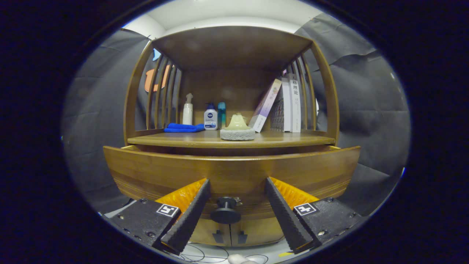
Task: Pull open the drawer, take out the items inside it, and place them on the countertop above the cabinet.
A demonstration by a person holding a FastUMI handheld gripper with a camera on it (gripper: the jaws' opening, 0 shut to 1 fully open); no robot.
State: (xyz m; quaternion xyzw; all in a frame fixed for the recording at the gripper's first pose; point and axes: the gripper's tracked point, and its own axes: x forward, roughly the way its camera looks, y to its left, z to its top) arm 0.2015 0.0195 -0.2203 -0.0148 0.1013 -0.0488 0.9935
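We see the gripper point(236, 185) spread open, its fingers flanking the round black drawer knob point(225, 210) on the brown wooden drawer point(234, 172), touching nothing.

A staged booth set up like a home corner, not a lived-in room. Black cloth point(366, 106) hangs as walls on both sides of the frame, with a plain white ceiling point(227, 14) at the top. At centre stands a wooden cabinet point(231, 172) whose shelf carries toiletry bottles point(210, 117), a folded blue cloth point(183, 128) and books point(289, 104). Loose cables point(205, 253), probably recording gear, trail across the floor at the bottom.
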